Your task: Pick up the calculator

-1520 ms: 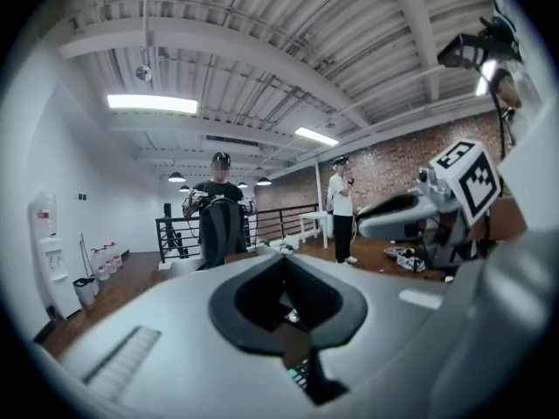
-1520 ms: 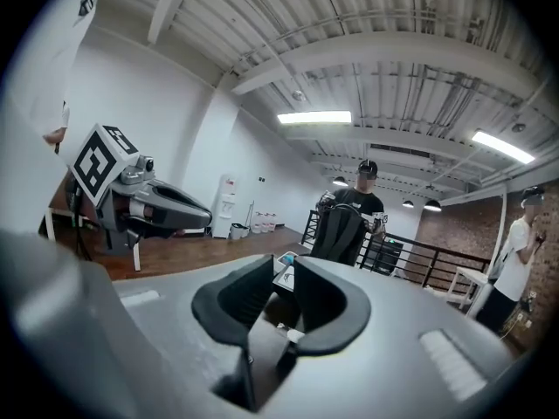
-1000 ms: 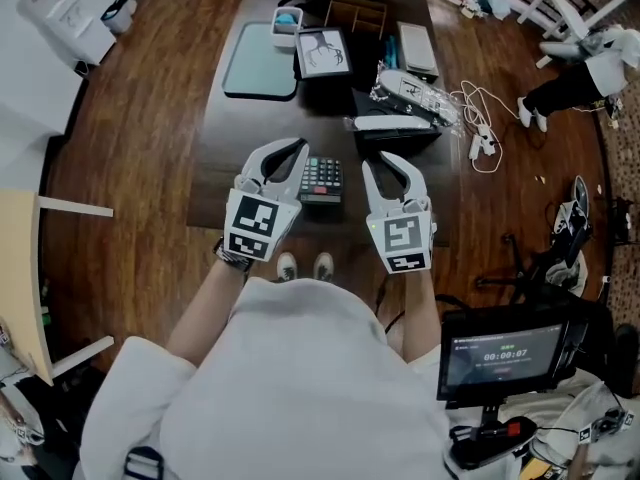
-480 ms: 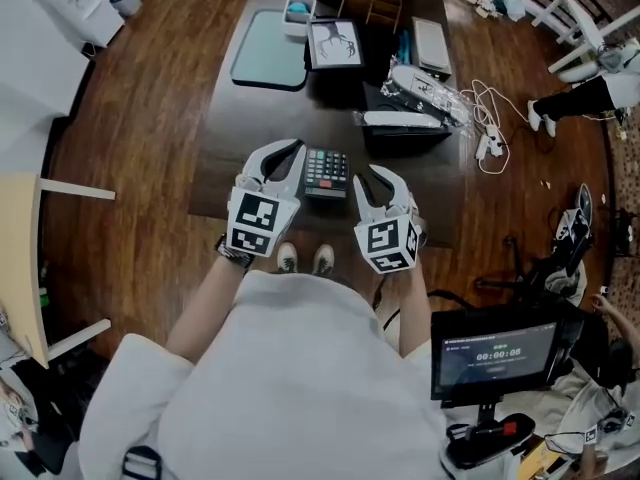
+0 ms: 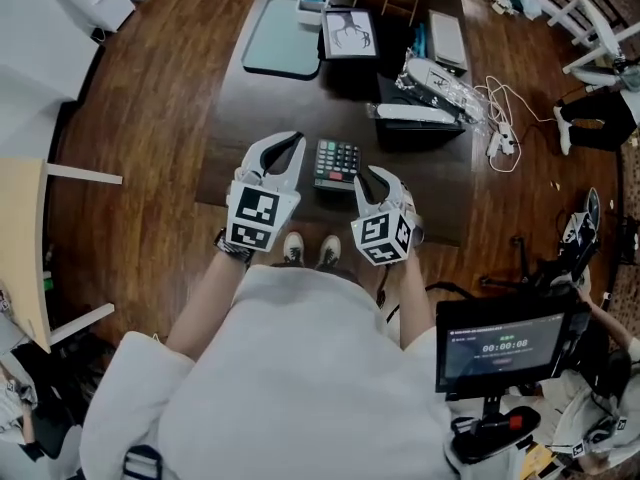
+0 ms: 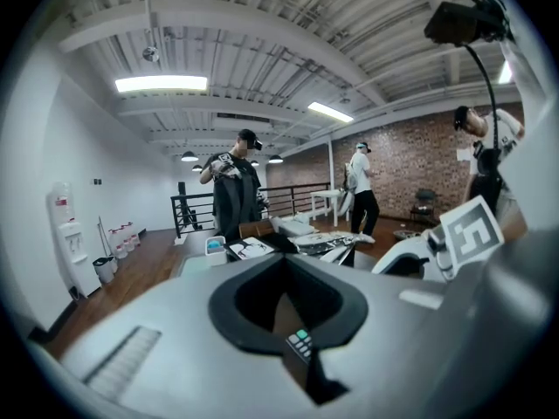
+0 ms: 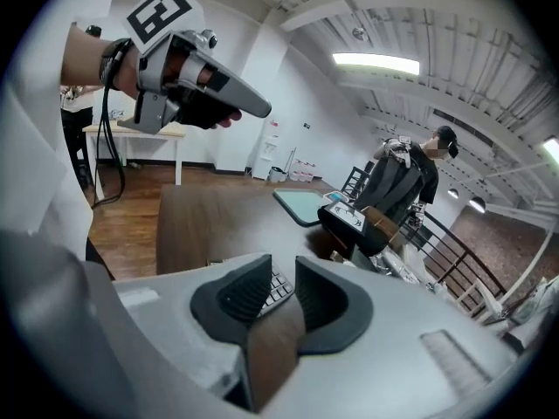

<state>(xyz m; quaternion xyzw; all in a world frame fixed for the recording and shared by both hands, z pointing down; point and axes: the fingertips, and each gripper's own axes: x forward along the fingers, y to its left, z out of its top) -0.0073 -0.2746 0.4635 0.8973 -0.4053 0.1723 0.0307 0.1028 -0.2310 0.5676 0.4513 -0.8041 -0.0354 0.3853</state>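
Note:
The calculator (image 5: 337, 163) lies flat near the front edge of the dark wooden table (image 5: 250, 118), between my two grippers. My left gripper (image 5: 297, 140) sits just left of it, curved fingers meeting at the tips, nothing held. My right gripper (image 5: 378, 176) is at the calculator's near right corner, its jaws a narrow gap apart and empty. In the right gripper view the calculator's keys (image 7: 278, 288) show through the gap of that gripper (image 7: 279, 269), just beyond the jaws. The left gripper view shows a few keys (image 6: 300, 343) below its own shut tips (image 6: 284, 264).
Further back on the table are a teal mat (image 5: 283, 40), a framed drawing (image 5: 350, 34) and a black box with white items (image 5: 420, 118). White cables (image 5: 500, 128) lie on the floor to the right. A monitor on a stand (image 5: 500, 343) is near right. Several people stand beyond the table.
My right gripper has narrowed its jaws from wide open and moved left and closer to the calculator's corner. The left gripper has stayed beside the calculator.

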